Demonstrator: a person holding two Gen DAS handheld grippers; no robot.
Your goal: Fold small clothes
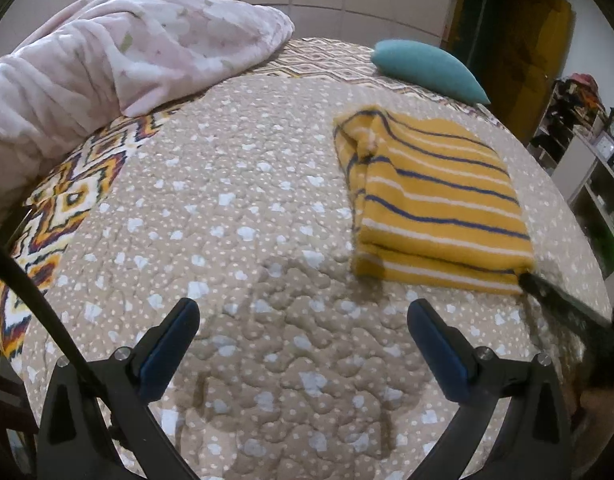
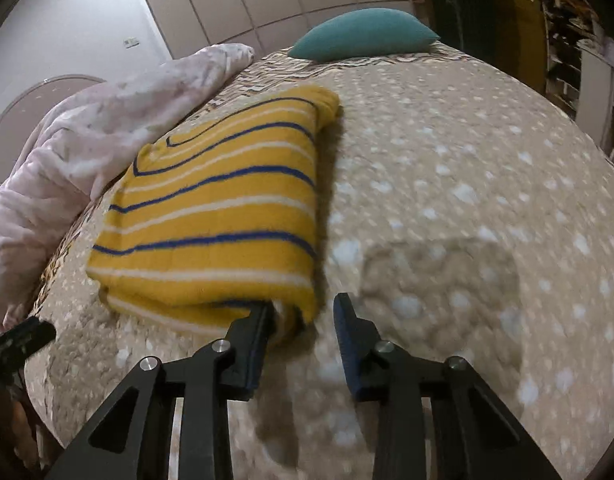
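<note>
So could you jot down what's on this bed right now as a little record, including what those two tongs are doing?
surface: beige quilted bedspread with pale spots
garment: folded yellow knitted top with blue and white stripes, lying flat
left tongs: wide open, empty, above bare quilt
right tongs: at the top's near corner, one finger tucked at the fold, the other beside it; no clamp visible
far end: teal cushion
side: crumpled pale pink fleece blanket
</note>
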